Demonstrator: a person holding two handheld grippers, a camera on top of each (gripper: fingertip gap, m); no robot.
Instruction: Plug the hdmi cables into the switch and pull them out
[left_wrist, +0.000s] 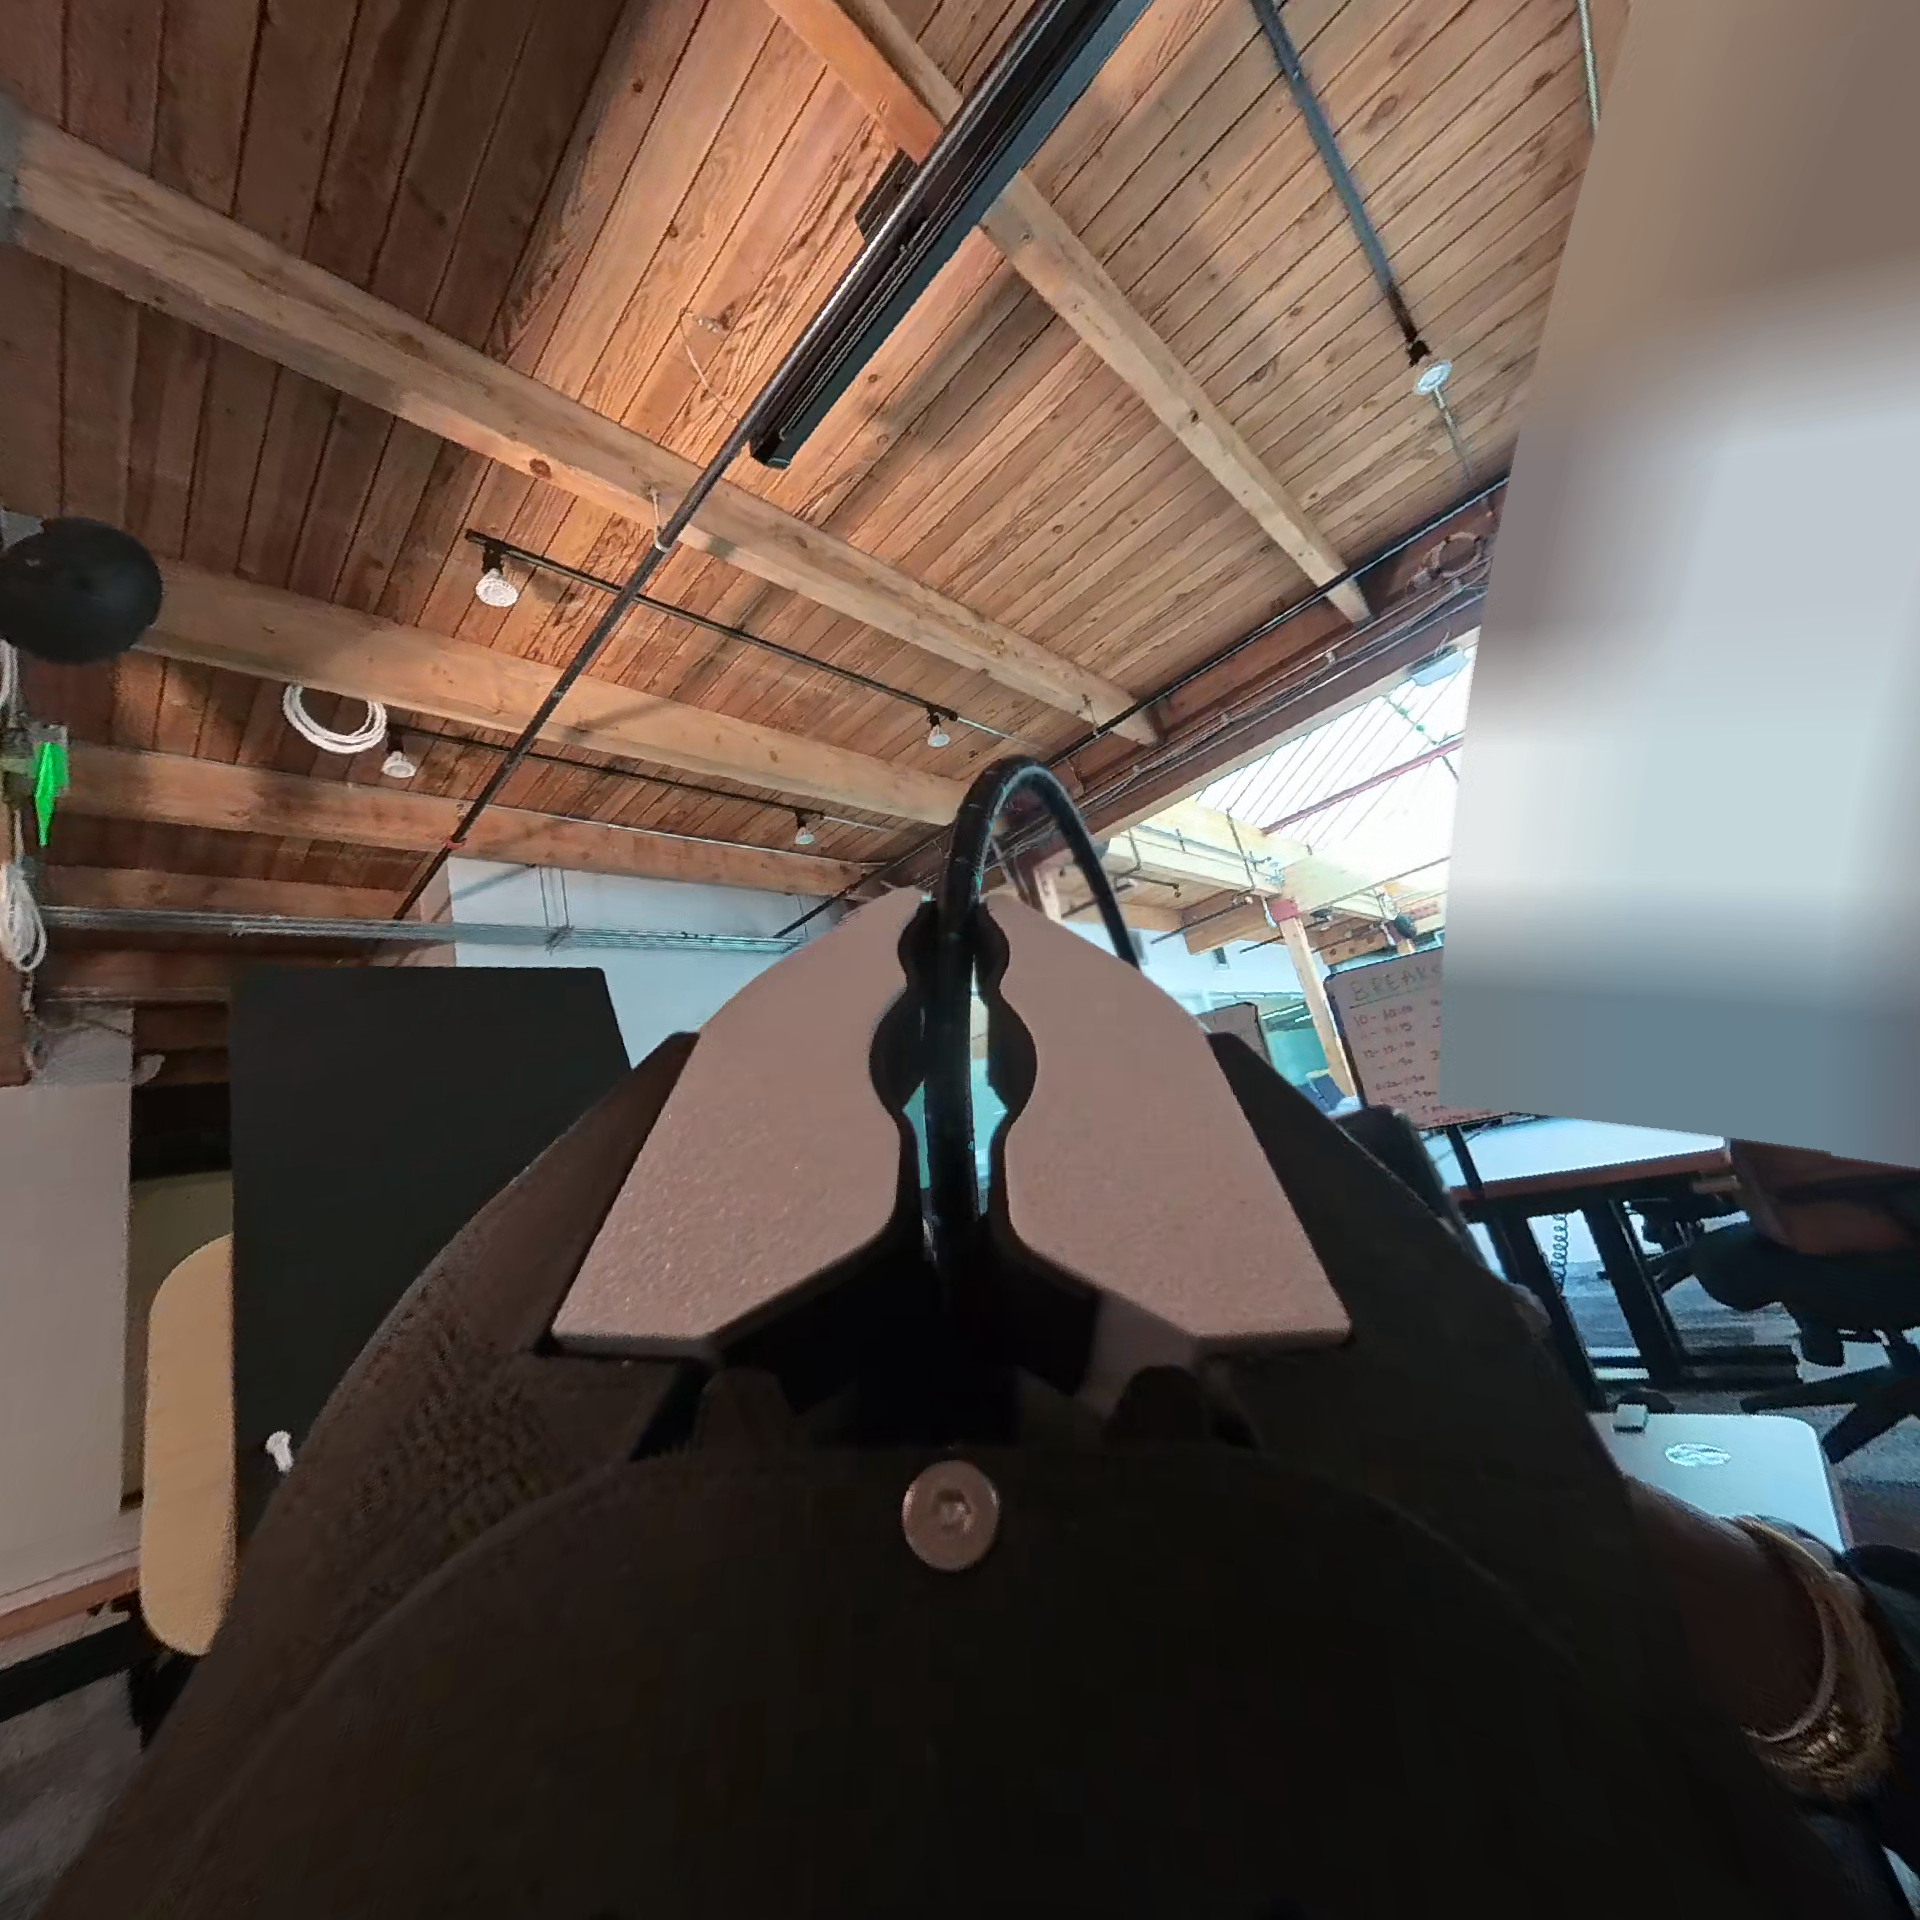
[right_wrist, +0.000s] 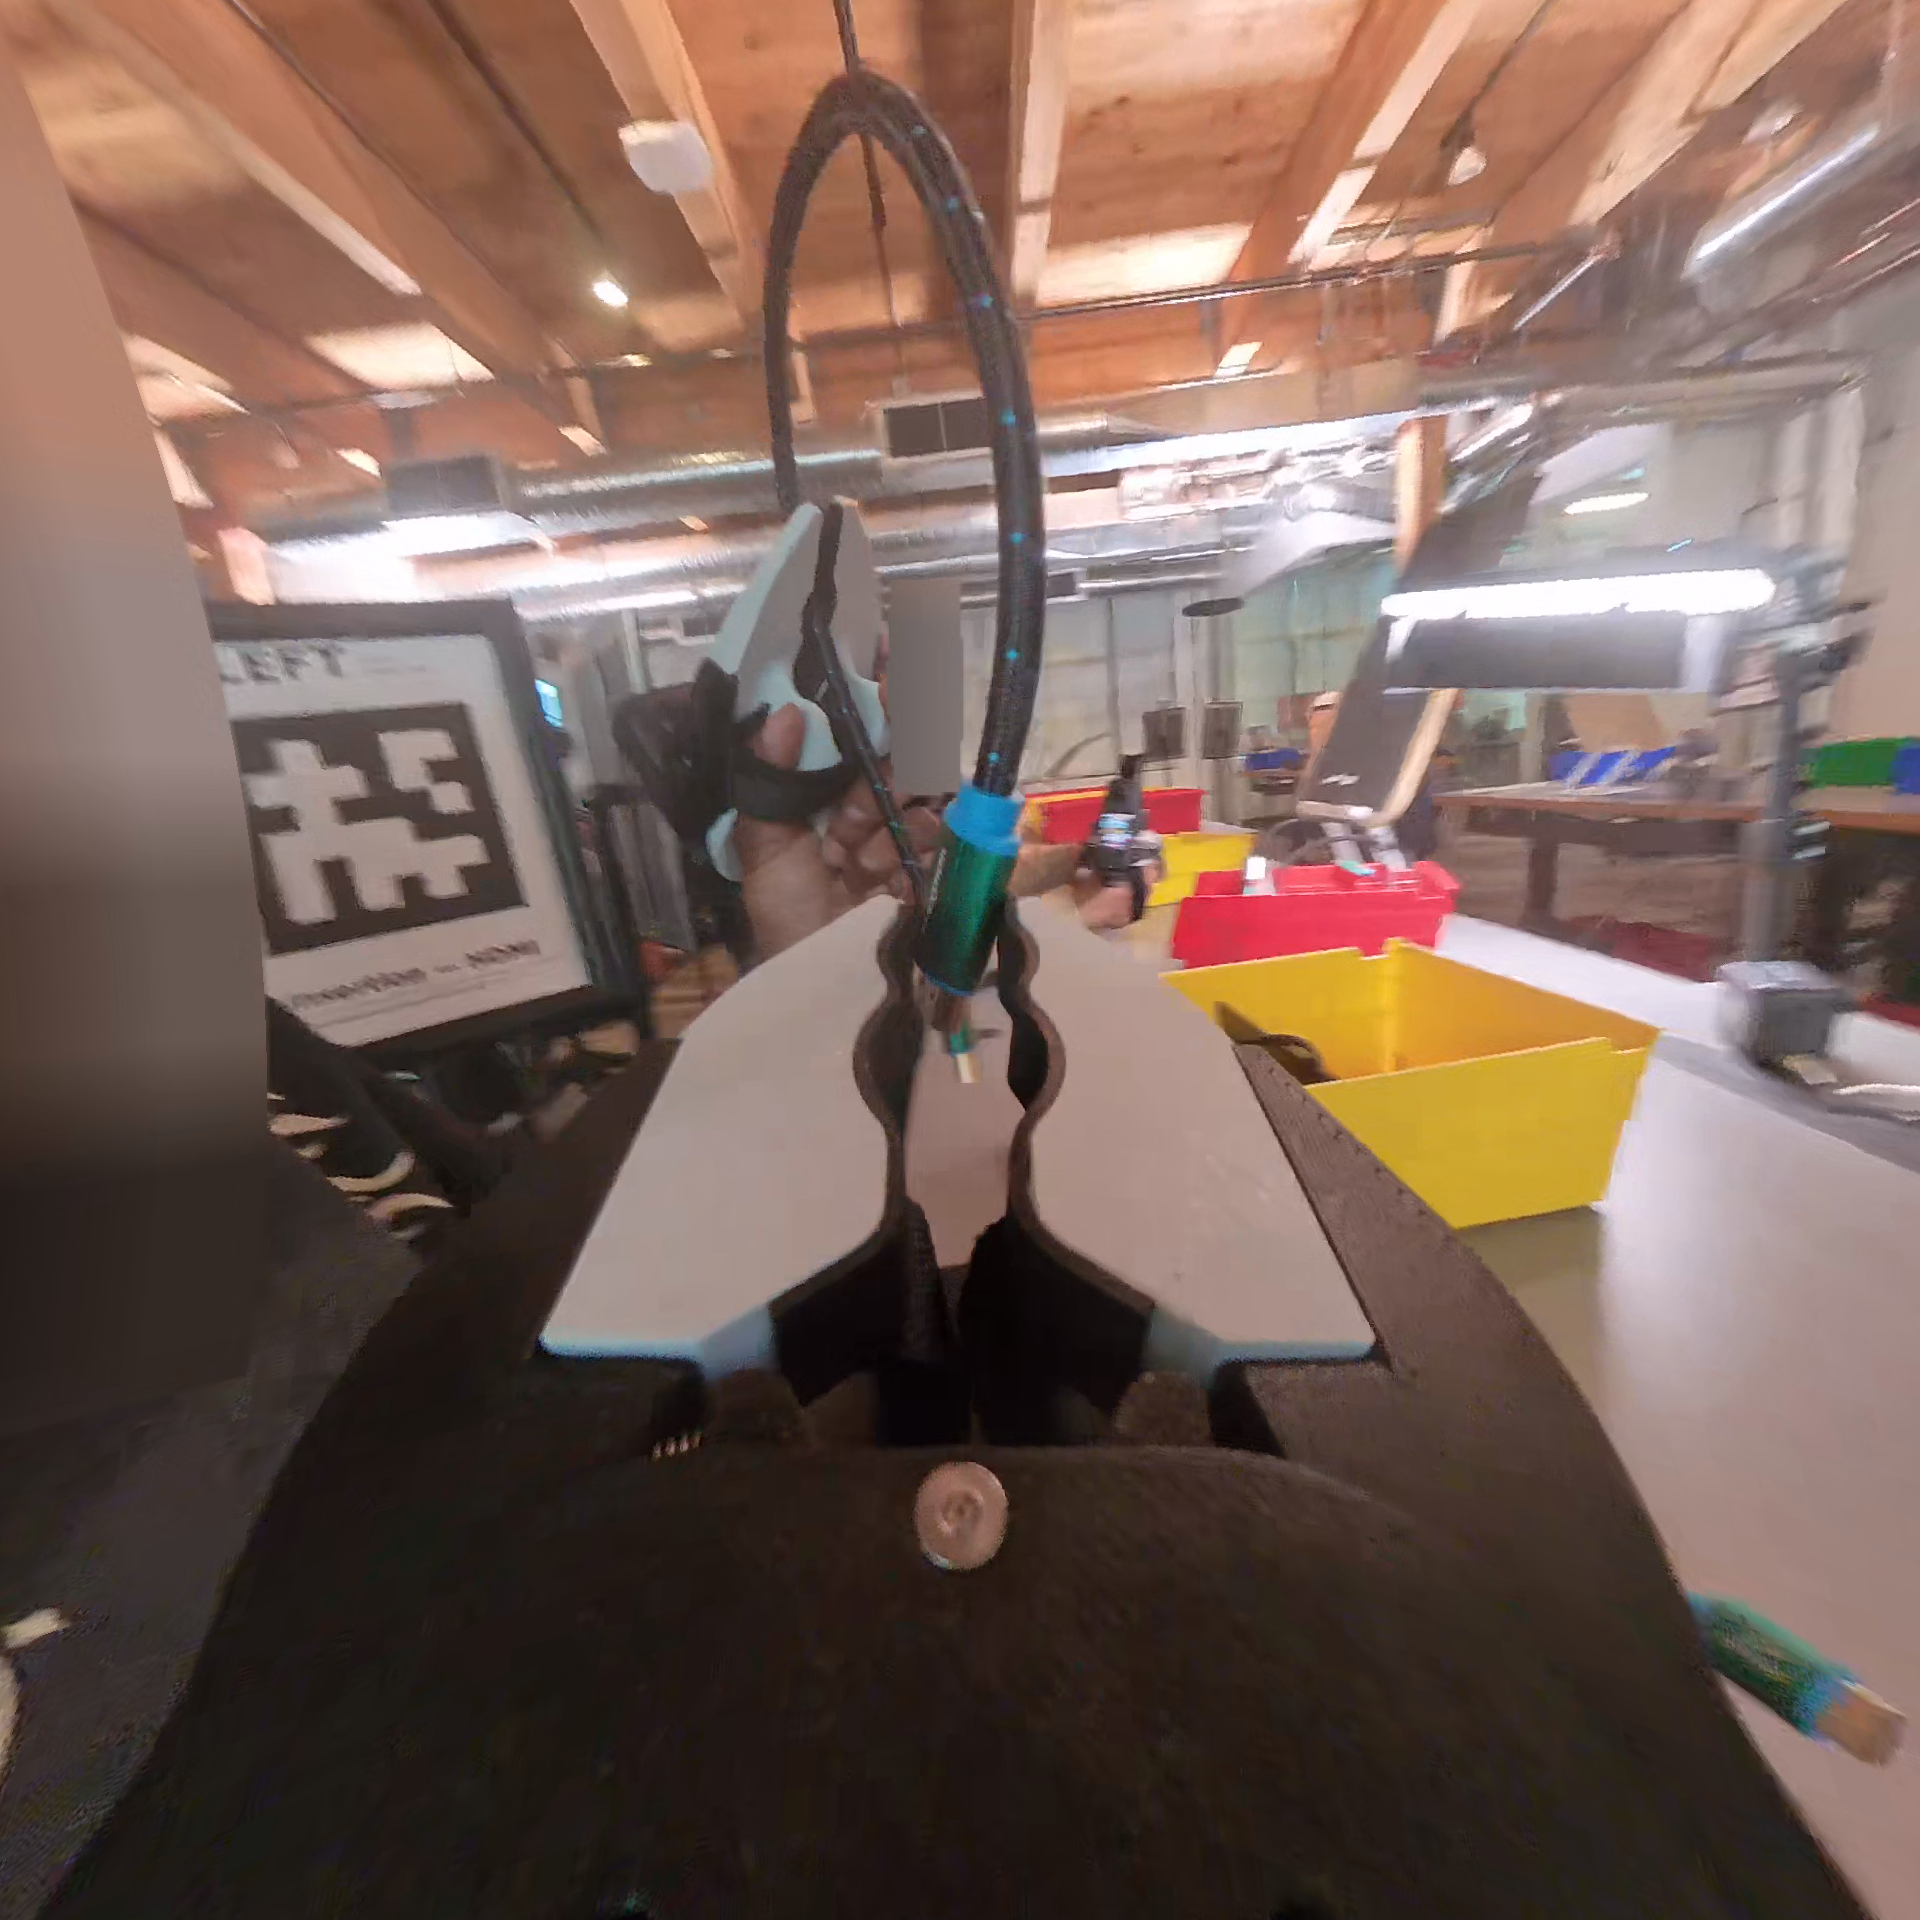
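Both grippers are tipped way up here, so the left wrist view is mostly wooden ceiling (left_wrist: 727, 312) with beams and track lights. The left gripper (left_wrist: 954, 940) has its two grey fingers pinched nearly together at the tips around a black braided hdmi cable (left_wrist: 951, 1091), which runs up between them and arcs over to the right above the tips. You can see that same left gripper further off in the right wrist view, held up in a hand (right_wrist: 821, 862), fingers closed on the cable there too. From it the cable makes a tall loop overhead and comes back down to a green metal plug (right_wrist: 964, 914) with a blue collar, its gold tip pointing down. That plug sits right between the tips of the right gripper (right_wrist: 956, 935). The fingers there are close together with a narrow wavy gap, and I honestly can't tell whether they're actually squeezing the plug or it's just hanging in the gap, the frame is pretty blurry. Off to the right is a pale desk (right_wrist: 1714, 1403) with a yellow bin (right_wrist: 1455, 1101) near the gripper and a red bin (right_wrist: 1320, 914) behind it. Another green-and-blue plug end (right_wrist: 1797, 1683) lies on the desk at the lower right. No switch visible in either view.
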